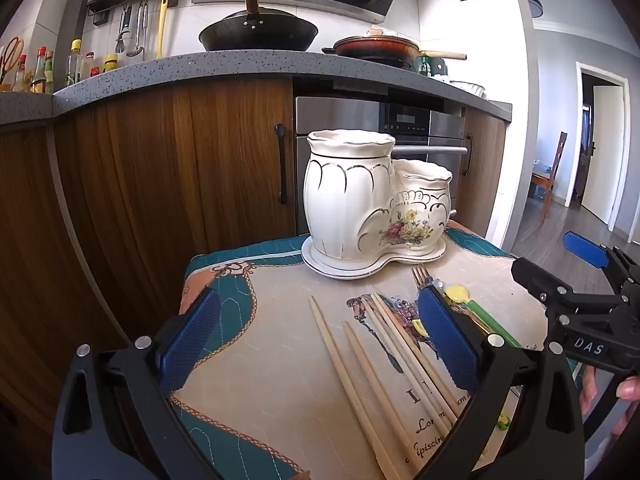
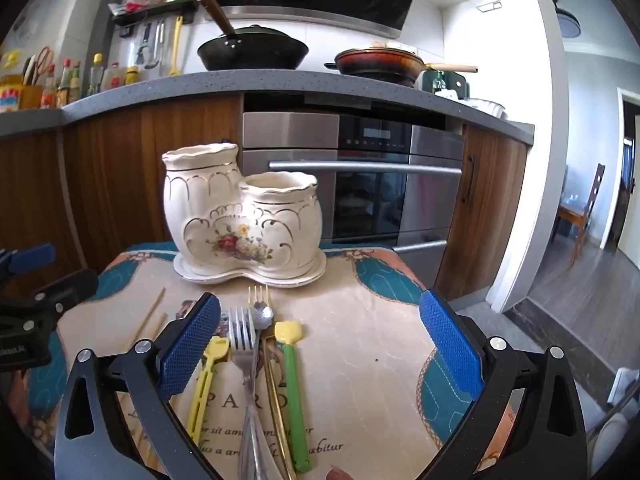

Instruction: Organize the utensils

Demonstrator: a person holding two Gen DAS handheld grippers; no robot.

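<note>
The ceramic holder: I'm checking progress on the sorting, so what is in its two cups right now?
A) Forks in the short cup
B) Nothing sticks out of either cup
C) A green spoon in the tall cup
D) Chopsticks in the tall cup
B: nothing rises above either rim of the ceramic holder; the chopsticks, silver fork and green-handled spoon all lie on the mat.

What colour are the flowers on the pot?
Red, yellow and white flowers on the cream pot, clearest in the right wrist view.
</note>
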